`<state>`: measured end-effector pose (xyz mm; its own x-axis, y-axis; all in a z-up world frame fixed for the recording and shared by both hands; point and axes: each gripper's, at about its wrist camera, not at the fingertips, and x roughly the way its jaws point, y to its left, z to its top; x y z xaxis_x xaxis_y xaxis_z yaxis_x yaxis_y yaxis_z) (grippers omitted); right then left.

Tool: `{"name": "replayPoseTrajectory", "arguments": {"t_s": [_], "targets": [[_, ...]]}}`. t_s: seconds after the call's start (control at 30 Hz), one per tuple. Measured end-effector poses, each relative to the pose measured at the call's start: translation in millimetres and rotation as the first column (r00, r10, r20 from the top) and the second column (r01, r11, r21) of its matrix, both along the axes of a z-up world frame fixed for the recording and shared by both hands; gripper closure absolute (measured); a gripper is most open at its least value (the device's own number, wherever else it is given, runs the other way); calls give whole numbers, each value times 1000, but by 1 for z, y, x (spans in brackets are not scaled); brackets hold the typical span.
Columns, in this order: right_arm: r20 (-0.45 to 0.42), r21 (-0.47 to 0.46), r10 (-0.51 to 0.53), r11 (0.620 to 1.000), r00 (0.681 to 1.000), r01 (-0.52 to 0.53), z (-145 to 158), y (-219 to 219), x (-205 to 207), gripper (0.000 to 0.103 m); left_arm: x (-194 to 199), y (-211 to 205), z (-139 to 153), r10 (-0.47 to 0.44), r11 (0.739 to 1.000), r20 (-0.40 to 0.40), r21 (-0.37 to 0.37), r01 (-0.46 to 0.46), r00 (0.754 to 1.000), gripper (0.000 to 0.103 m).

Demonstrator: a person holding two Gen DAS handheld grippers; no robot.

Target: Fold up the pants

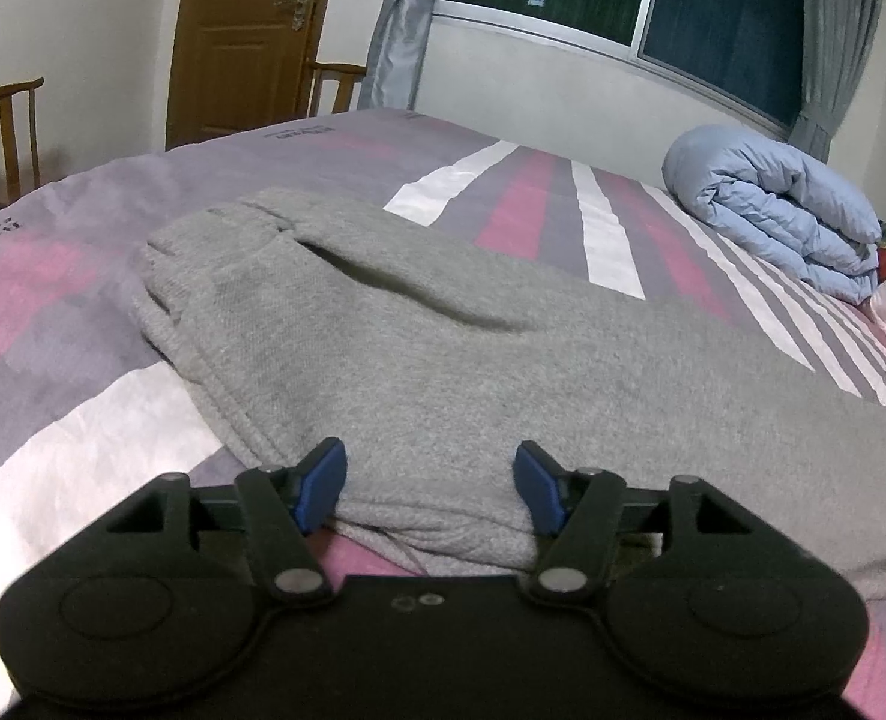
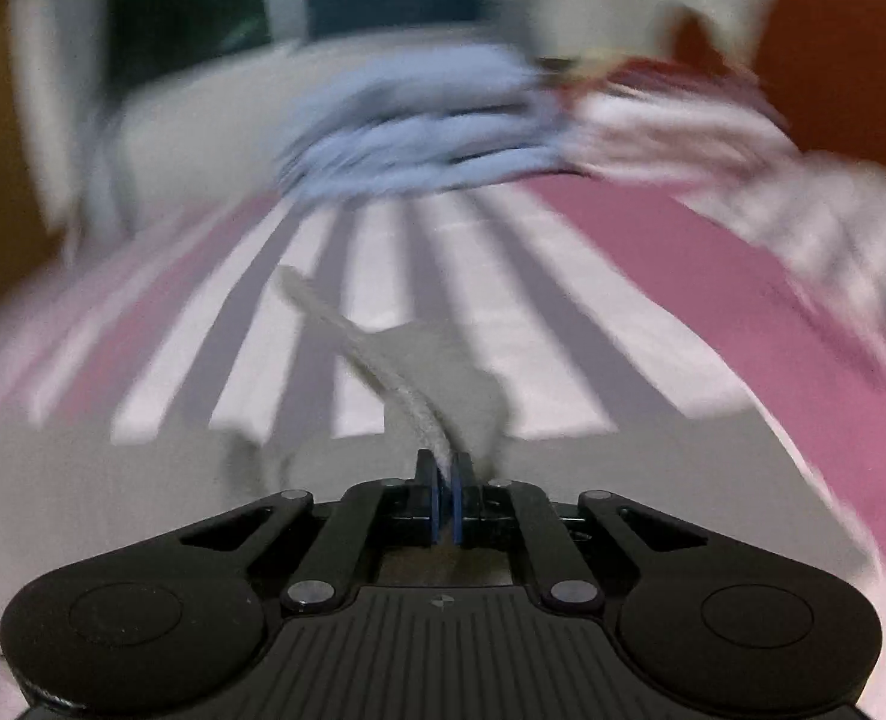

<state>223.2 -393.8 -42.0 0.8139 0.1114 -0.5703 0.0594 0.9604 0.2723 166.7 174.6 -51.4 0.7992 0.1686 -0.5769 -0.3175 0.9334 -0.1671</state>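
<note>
Grey sweatpants lie on the striped bed, waistband end at the left with a pocket opening showing. My left gripper is open, its blue pads on either side of the near edge of the pants. In the blurred right wrist view, my right gripper is shut on a grey edge of the pants, which rises from the pads and trails away over the bed.
The bed sheet has pink, grey and white stripes. A rolled blue duvet lies at the far right; it also shows in the right wrist view. A wooden door, chairs and a window stand behind.
</note>
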Motion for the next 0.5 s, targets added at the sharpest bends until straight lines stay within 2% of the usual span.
{"name": "replayPoseTrajectory", "arguments": {"t_s": [0.1, 0.17, 0.23, 0.3, 0.4, 0.47, 0.5], "targets": [[-63, 222, -131, 965, 989, 141, -23, -52, -28, 98, 0, -1, 0, 0, 1000, -2, 5, 0, 1000, 46], [-147, 277, -153, 942, 977, 190, -46, -75, -36, 98, 1, -3, 0, 0, 1000, -6, 12, 0, 1000, 45], [-139, 321, -128, 932, 982, 167, -54, -87, -44, 98, 2, -4, 0, 2, 1000, -9, 17, -2, 1000, 45], [-110, 257, -109, 957, 988, 134, -46, -87, -46, 98, 3, -5, 0, 8, 1000, -11, 17, -7, 1000, 44], [-78, 211, -93, 972, 993, 107, -35, -87, -45, 93, 5, -7, 0, 14, 1000, -13, 19, -14, 1000, 42], [-65, 159, -100, 981, 993, 109, -30, -88, -47, 85, 6, -8, 0, 18, 1000, -17, 24, -18, 1000, 41], [-58, 148, -103, 983, 993, 111, -30, -87, -45, 75, 6, -9, 1, 20, 999, -19, 25, -20, 1000, 41]]}}
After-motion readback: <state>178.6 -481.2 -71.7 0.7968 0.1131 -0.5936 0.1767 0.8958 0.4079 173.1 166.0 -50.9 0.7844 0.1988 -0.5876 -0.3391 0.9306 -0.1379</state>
